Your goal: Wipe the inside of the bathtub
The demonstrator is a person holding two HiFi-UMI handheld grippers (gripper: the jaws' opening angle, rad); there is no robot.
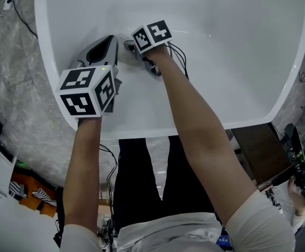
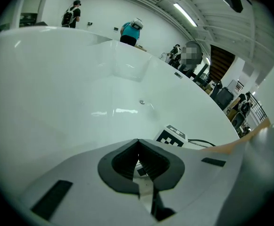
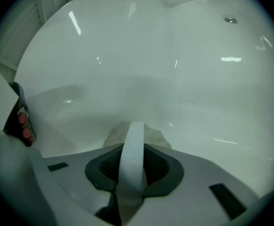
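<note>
Ahead of and beneath both pairs of jaws: tub (image 1: 236, 77), one, white and glossy. It is the surface to be wiped, and its inner wall fills both gripper views. Grippers, two, each topped by one marker cube, two cubes in all. Right gripper (image 3: 133, 149): reached deep into the tub, jaws clamped on a strip, presumably so that the wiping end is pushed against the wall. Left gripper (image 2: 137, 147): jaws closed tip to tip with nothing between them. It is held back nearer the rim, to the left of the right gripper's jaws, and is judged idle, kept out of the wiping path. Cloth (image 3: 153, 136), one, a greyish lumpy wad just beyond the right jaw tips, touching the tub wall, so apparently the working end of the wipe. Strip (image 3: 131, 173), one, white, running straight between the right jaws and out toward the cloth; whether it is a fold of the cloth or a separate band cannot be told. Fitting (image 3: 230, 19), one, small and metallic, set in the wall well beyond the right jaws. Mark (image 3: 187, 101), one, a thin dark curl on the wall past the cloth, right of the jaws.
</note>
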